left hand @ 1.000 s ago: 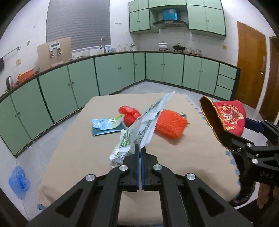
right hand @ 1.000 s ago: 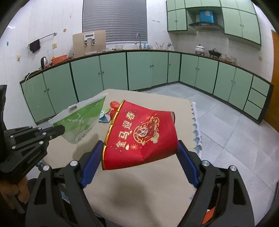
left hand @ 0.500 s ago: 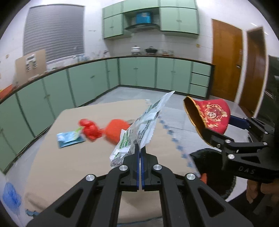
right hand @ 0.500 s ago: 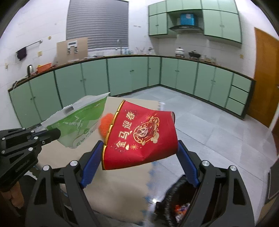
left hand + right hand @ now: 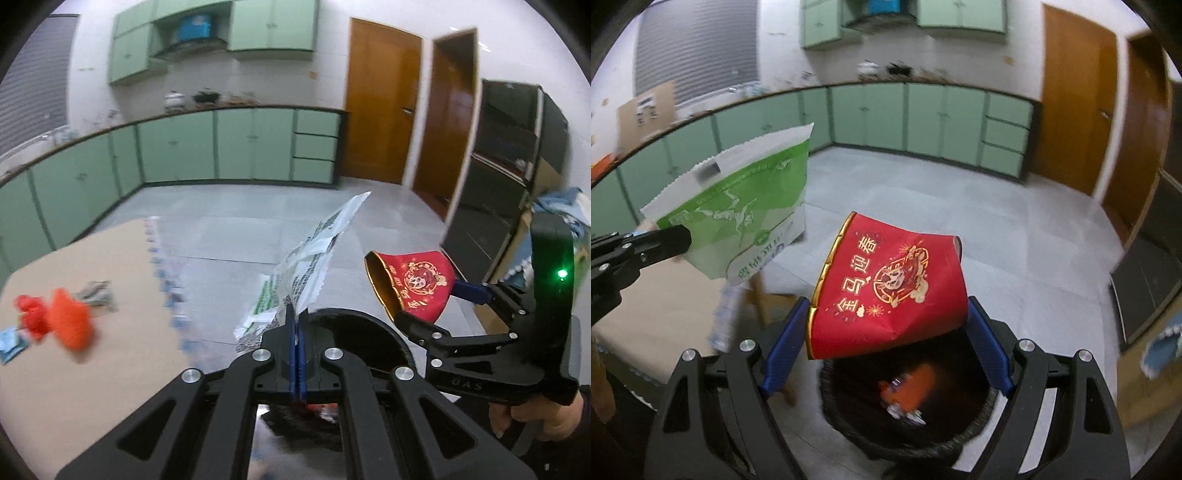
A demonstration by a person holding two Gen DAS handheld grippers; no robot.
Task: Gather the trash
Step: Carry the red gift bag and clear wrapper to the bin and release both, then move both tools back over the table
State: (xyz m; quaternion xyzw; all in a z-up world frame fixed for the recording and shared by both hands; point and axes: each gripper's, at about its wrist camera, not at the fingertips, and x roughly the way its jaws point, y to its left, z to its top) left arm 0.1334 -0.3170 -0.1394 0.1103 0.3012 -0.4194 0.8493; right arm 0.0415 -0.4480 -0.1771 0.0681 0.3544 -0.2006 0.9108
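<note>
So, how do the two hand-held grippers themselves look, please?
Both are matte black frames with triangular cut-outs, silver round bolts and blue finger pads. The left hand-held gripper has its pads together. The right hand-held gripper carries a small green light and faint lettering on its body.

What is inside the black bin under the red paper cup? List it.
In the black bin, below the red paper cup held by the right gripper, lies blurred orange-red trash. The cup and gripper cover the bin's far side, so anything there stays unseen.
</note>
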